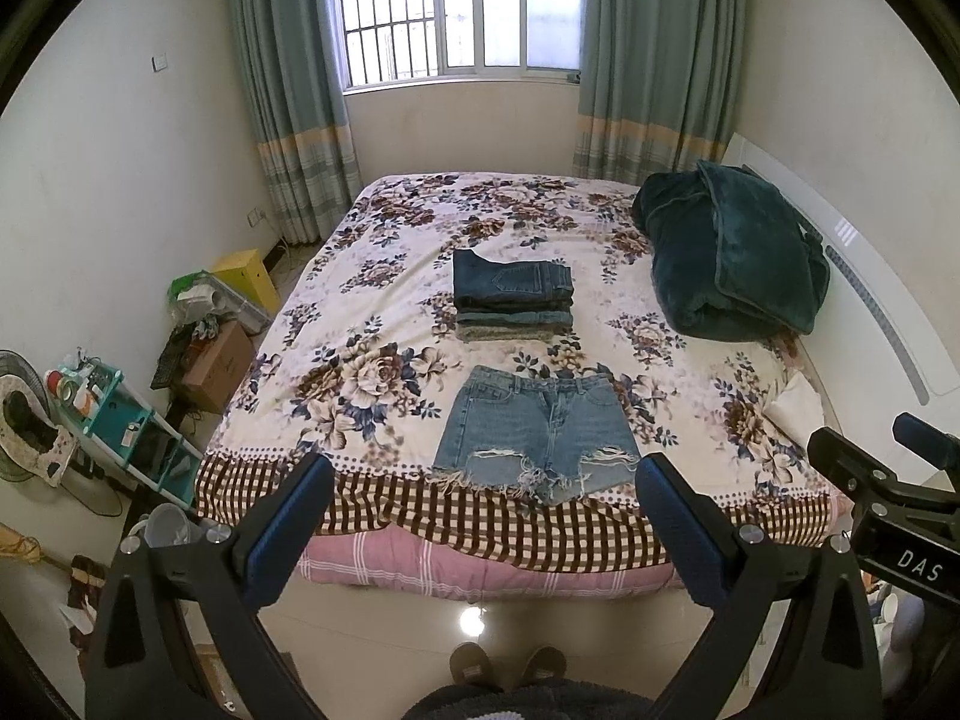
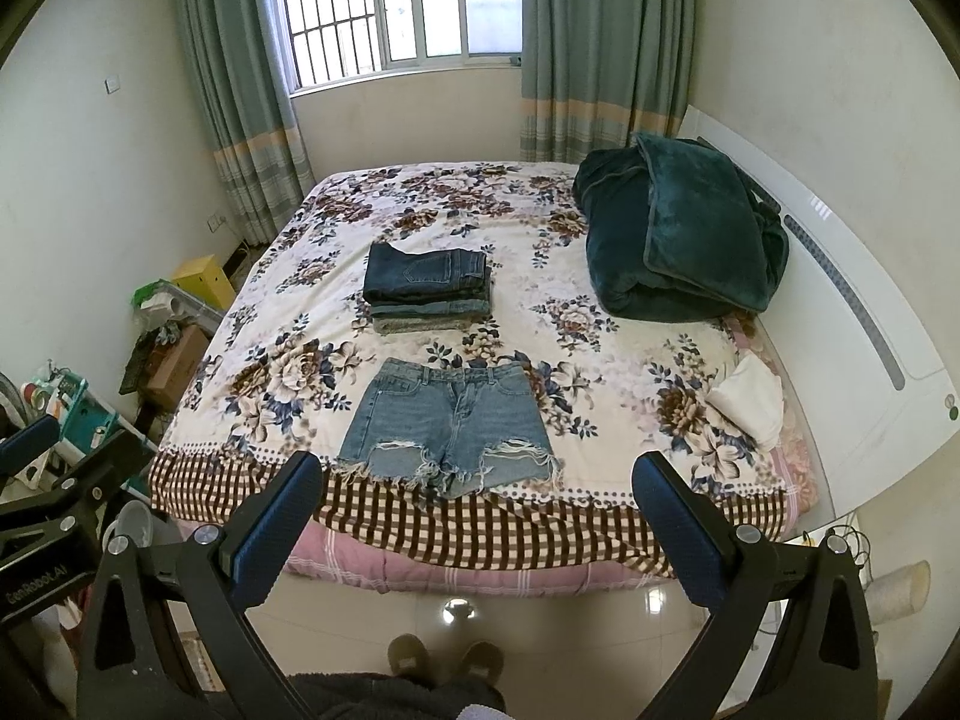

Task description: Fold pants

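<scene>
While both tongs hang above the floor short of the bed's (image 1: pixel 708 360) foot, the shorts (image 1: pixel 534 438) lie flat on the floral sheet near that edge, waistband toward the window, frayed hems just reaching the checked border. The left tongs (image 1: pixel 483 489) are spread wide and hold nothing; the right tongs (image 2: pixel 477 486) are spread wide too, also bare. Just beyond the shorts sits a stack (image 1: pixel 513 297) of folded jeans. A green blanket (image 1: pixel 732 258) is heaped by the headboard.
</scene>
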The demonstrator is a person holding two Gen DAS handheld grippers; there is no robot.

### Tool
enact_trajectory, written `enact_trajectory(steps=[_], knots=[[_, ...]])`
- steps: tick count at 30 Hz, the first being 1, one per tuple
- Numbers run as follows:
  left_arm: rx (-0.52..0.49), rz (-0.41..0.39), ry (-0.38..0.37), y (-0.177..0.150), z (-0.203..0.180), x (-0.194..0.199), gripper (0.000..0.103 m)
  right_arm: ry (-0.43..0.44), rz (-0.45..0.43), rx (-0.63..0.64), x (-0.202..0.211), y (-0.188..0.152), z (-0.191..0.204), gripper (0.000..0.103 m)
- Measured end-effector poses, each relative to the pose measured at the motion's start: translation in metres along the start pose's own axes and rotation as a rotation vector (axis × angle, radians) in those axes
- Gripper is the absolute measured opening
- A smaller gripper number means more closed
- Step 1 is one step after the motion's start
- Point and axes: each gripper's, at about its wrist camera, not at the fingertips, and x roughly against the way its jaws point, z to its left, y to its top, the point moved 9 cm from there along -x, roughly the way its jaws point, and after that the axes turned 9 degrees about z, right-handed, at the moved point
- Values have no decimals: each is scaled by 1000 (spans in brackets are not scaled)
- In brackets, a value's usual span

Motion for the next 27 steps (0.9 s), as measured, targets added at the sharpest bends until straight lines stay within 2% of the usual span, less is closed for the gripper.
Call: enact_trajectory(steps=[13, 17, 23, 27], knots=[[-9, 3, -20, 3, -6, -4, 103, -1, 16, -11, 5, -3, 4, 103], [-7, 5, -31, 8, -3, -18, 103, -10, 33, -39, -9, 0, 6, 103], [-27, -11, 36, 21, 10, -66, 103, 9, 76, -123, -61, 8, -7, 103], [-40, 43, 62, 31, 12, -123, 103, -23, 122, -157, -120, 15, -28, 103]])
